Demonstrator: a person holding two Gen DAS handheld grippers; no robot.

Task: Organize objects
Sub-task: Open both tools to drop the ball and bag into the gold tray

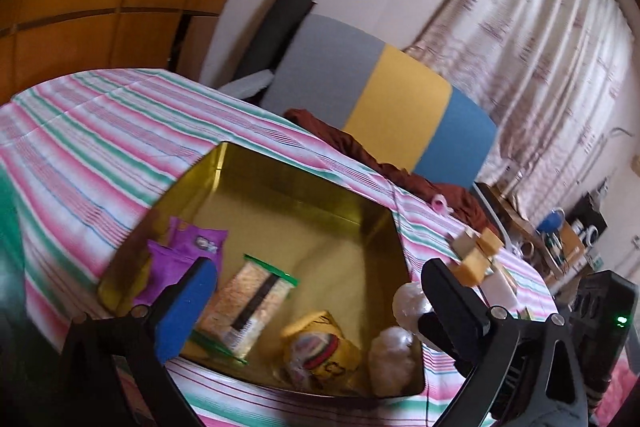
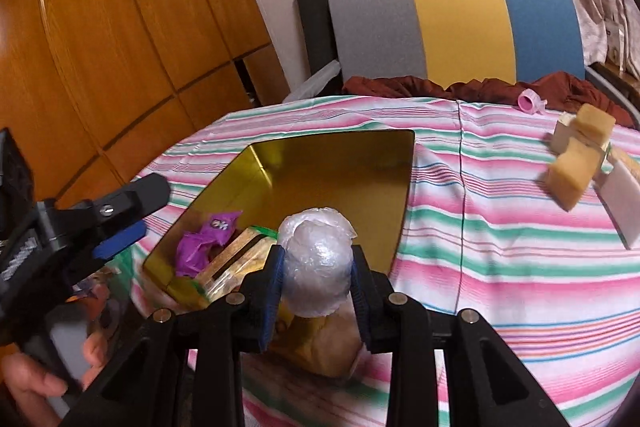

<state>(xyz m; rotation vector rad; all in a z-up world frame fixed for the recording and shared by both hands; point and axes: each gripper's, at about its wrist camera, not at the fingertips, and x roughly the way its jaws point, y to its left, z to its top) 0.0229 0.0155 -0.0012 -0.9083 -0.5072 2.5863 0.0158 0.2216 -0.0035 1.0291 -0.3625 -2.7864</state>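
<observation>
A gold tin (image 1: 280, 183) (image 2: 340, 163) sits on the striped tablecloth (image 1: 100, 147). Inside it lie a purple packet (image 1: 192, 243) (image 2: 200, 247), a green-edged cracker packet (image 1: 248, 303), a yellow packet (image 1: 320, 347) and a white wrapped bundle (image 1: 390, 359). My right gripper (image 2: 318, 267) is shut on a white plastic-wrapped ball (image 2: 316, 259), held over the tin's near side. My left gripper (image 1: 320, 267) (image 2: 138, 215) stands wide open above the tin's near edge with nothing between its fingers. The ball (image 1: 406, 301) also shows beside the left gripper's right finger.
Yellow blocks (image 2: 580, 155) and a white block (image 2: 620, 199) lie on the cloth right of the tin. A small pink item (image 2: 530, 103) and a red-brown cloth (image 2: 400, 85) are at the far edge, before a grey, yellow and blue chair back (image 2: 456, 23). Wooden wardrobe (image 2: 120, 27) left.
</observation>
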